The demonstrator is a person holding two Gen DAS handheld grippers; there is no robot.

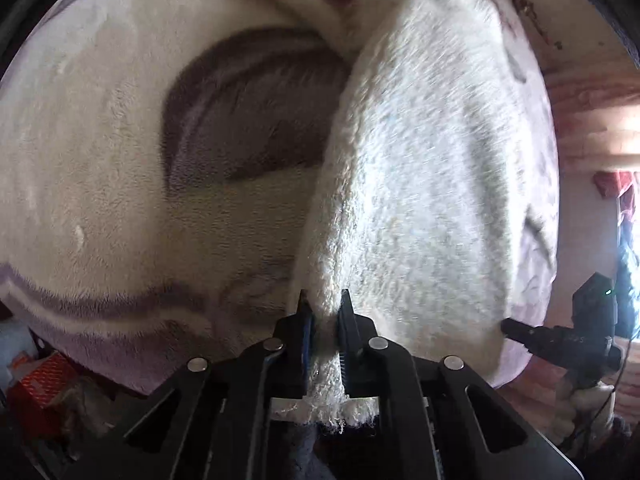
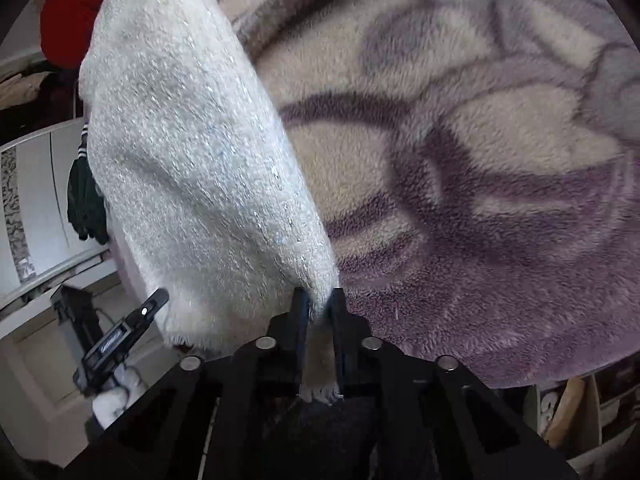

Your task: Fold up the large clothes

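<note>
**Two grippers holding one white garment above a blanket**

Items counted: one white fuzzy garment (image 1: 420,168), one plush blanket (image 1: 100,128) with purple pattern, two grippers.

The left gripper (image 1: 325,312) has its jaws narrow, pinched on a frayed edge of the garment; the cloth passes between both fingers and shows behind them. The right gripper (image 2: 318,306) has its jaws likewise clamped on another edge of the same garment (image 2: 192,168). Each gripper appears in the other's view, at the garment's far side.

The garment hangs stretched between the two grippers, over the blanket (image 2: 480,160).

Containers: one cardboard box (image 2: 580,412) beside the blanket edge; contents cannot be told.
</note>
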